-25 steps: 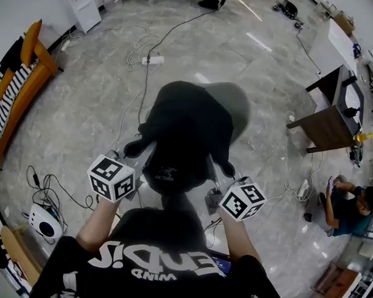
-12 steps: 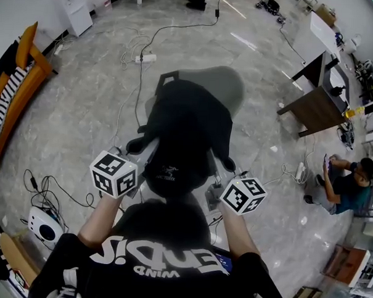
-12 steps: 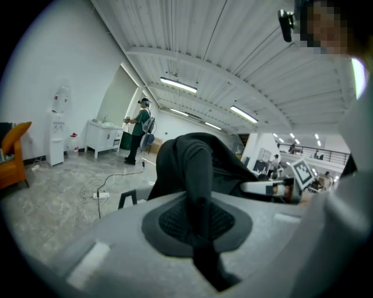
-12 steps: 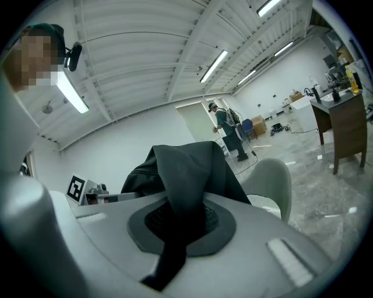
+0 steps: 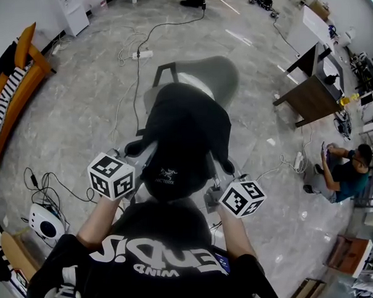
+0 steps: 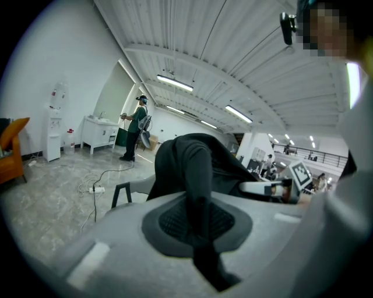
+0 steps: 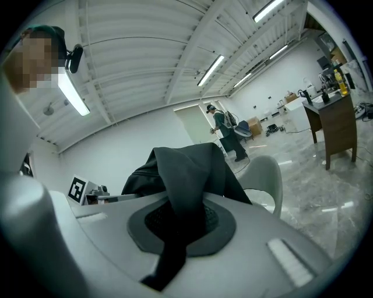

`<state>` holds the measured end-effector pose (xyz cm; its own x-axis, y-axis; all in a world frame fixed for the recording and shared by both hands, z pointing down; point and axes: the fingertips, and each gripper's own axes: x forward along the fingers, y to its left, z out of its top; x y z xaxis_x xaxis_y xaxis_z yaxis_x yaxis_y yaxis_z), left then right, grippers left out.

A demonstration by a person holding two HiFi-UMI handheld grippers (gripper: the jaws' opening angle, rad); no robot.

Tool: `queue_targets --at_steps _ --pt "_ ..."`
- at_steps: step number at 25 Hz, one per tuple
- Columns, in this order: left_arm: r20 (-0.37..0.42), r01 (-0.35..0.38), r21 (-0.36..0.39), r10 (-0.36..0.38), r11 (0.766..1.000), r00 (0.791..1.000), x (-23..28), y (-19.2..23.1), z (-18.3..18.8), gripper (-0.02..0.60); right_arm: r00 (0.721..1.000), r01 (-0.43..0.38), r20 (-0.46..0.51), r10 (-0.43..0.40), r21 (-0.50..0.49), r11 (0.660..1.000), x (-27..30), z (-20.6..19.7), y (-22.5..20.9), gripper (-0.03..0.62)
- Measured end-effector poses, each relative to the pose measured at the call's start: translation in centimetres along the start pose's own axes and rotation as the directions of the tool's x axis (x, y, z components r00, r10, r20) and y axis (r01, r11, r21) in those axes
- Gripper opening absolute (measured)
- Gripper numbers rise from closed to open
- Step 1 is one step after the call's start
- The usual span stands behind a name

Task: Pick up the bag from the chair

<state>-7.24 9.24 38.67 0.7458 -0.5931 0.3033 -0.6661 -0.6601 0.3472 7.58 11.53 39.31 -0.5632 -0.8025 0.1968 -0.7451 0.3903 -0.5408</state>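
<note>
Bag (image 5: 185, 139) hangs ahead of both jaws. Left gripper (image 6: 198, 224) and right gripper (image 7: 182, 224): jaws clamped shut on its straps (image 6: 197, 169).

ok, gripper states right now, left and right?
left gripper: closed, holding the black bag by a strap.
right gripper: closed, holding the black bag by a strap too.
</note>
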Motion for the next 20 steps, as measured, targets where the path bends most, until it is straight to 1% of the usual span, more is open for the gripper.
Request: queue_targets --at_steps 4,9,15,20 --pt "-0.001 -0.001 0.003 0.001 1.0 1.0 -0.4 -1.5 -1.0 0.026 1.0 0.002 0.002 -0.002 -0.004 1.0 -1.7 -0.8 -0.1 0.008" --pt "0.002 -0.015 0.011 0.015 1.0 1.0 0.6 -2.7 -2.5 0.026 1.0 0.0 -0.008 -0.001 -0.017 1.0 -3.3 -1.8 -1.4 0.008" --pt "-0.015 -0.017 -0.027 0.017 0.999 1.0 1.7 -3.5 -5.1 0.026 0.999 0.027 -0.039 -0.027 -0.001 1.0 -4.2 -3.3 -3.4 0.008" --pt "-0.022 -0.028 -0.044 0.027 0.999 0.999 2.5 -3.8 -6.4 0.026 0.998 0.044 -0.052 -0.044 0.011 0.999 -4.8 -4.2 -4.5 0.008"
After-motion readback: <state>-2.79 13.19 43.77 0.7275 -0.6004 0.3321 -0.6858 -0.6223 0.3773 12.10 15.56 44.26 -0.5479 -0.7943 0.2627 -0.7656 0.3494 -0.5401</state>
